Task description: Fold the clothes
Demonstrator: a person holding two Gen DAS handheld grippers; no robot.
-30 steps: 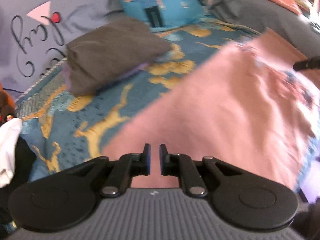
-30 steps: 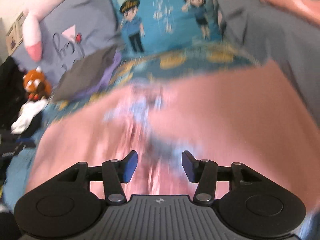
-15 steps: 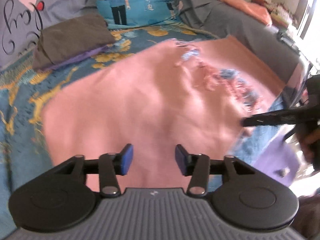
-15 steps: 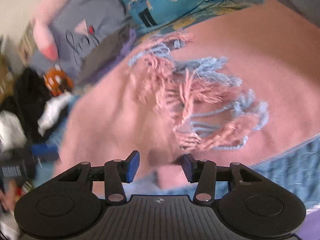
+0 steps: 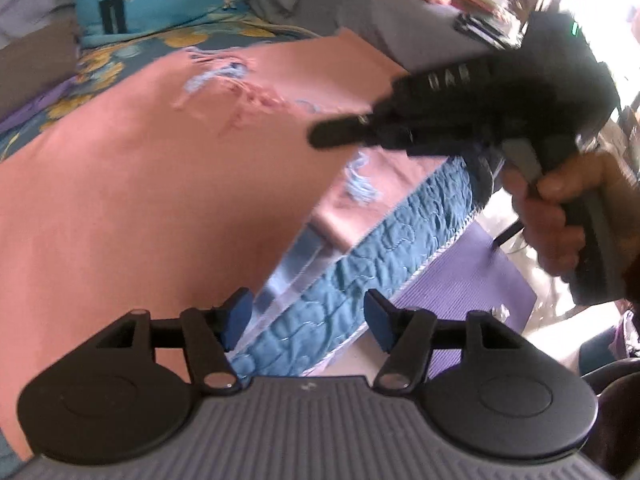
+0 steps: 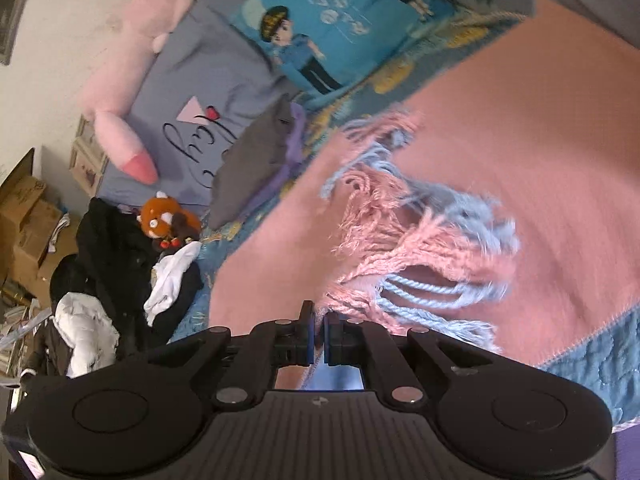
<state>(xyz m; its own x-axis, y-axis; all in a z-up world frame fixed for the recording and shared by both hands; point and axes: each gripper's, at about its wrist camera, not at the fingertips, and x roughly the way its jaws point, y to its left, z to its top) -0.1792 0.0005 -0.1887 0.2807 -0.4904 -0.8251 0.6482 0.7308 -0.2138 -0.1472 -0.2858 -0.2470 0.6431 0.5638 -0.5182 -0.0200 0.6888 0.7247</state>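
A pink cloth (image 5: 140, 168) with a pink and light-blue fringe (image 6: 420, 240) lies spread over the bed. My left gripper (image 5: 306, 316) hovers over the cloth's near edge where it meets the side of the bed. Its jaws are opening and nothing is between them. My right gripper (image 6: 319, 332) is shut on the pink cloth's edge, just in front of the fringe. In the left wrist view the right gripper (image 5: 320, 136) reaches in from the right, held by a hand (image 5: 560, 208).
A folded grey garment (image 6: 256, 160) lies at the back left beside a blue cartoon pillow (image 6: 328, 28). The blue quilt's edge (image 5: 380, 248) drops to a purple mat (image 5: 472, 280). A pile of black and white clothes (image 6: 120, 272), a plush toy (image 6: 164, 220) and cardboard boxes (image 6: 24, 216) sit left.
My left gripper has opened and swept to the right, from the middle of the cloth to the bed's edge. My right gripper has rolled and closed on the cloth's edge by the fringe.
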